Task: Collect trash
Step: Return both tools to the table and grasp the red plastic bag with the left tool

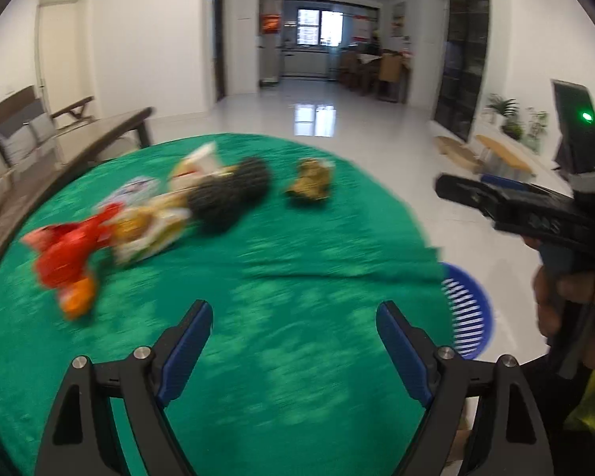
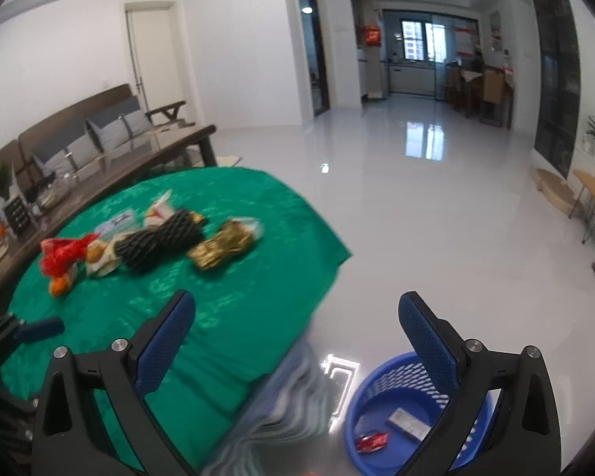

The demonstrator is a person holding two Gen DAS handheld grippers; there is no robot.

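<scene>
Both hand-held grippers [image 1: 293, 317] [image 2: 297, 317] open, empty; black mesh sleeve [image 2: 160, 242] w/ long axis diagonal on green cloth [image 2: 238, 317].

One blue basket [image 2: 377, 428] holds two wrappers; one black foam net [image 2: 160, 240] and one gold wrapper [image 2: 222, 248] lie on the table.

Your cloth [image 2: 234, 317] is green, and your basket [image 2: 373, 388] is blue with white slats. On the cloth you have a red wrapper [image 2: 61, 256], black mesh [image 2: 158, 242] and gold foil [image 2: 222, 248].

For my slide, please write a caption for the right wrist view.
Open right gripper above green tablecloth bearing wrappers; blue plastic basket on floor holds two pieces.
</scene>
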